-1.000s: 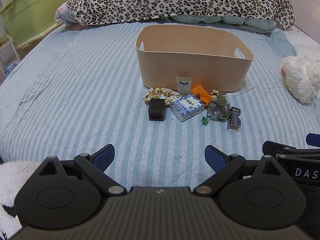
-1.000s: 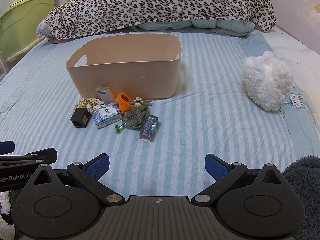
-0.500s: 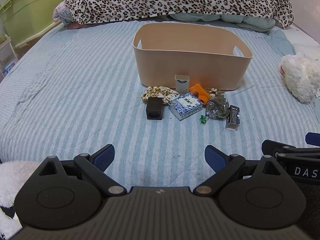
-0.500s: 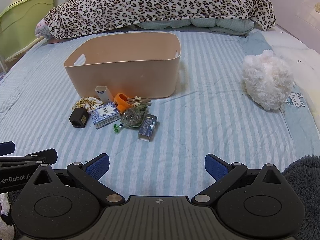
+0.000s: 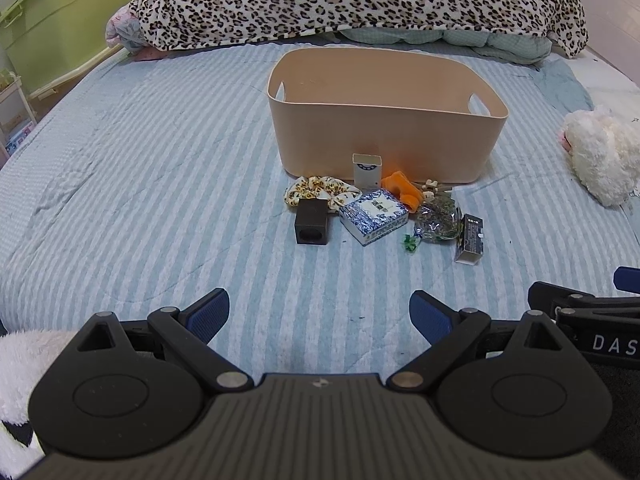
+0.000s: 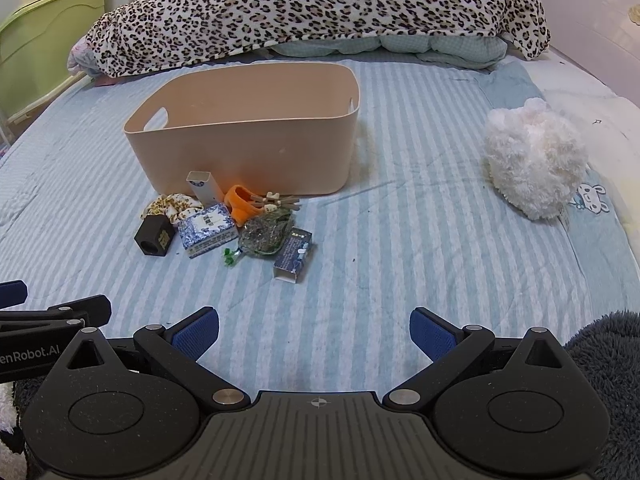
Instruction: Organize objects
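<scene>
A beige bin stands empty on the striped bed. In front of it lies a cluster: black cube, blue-white patterned box, floral scrunchie, small white carton, orange piece, clear bag of greenery, dark box. My left gripper is open and empty, well short of the cluster. My right gripper is open and empty, to the cluster's right.
A white plush toy lies right of the bin. A leopard-print duvet covers the bed's far end. A green cabinet stands at the left. Grey fleece is by my right gripper.
Both grippers have tilted or drawn slightly back; the bin and cluster sit a little higher in both views. Both stay open. No object has moved.
</scene>
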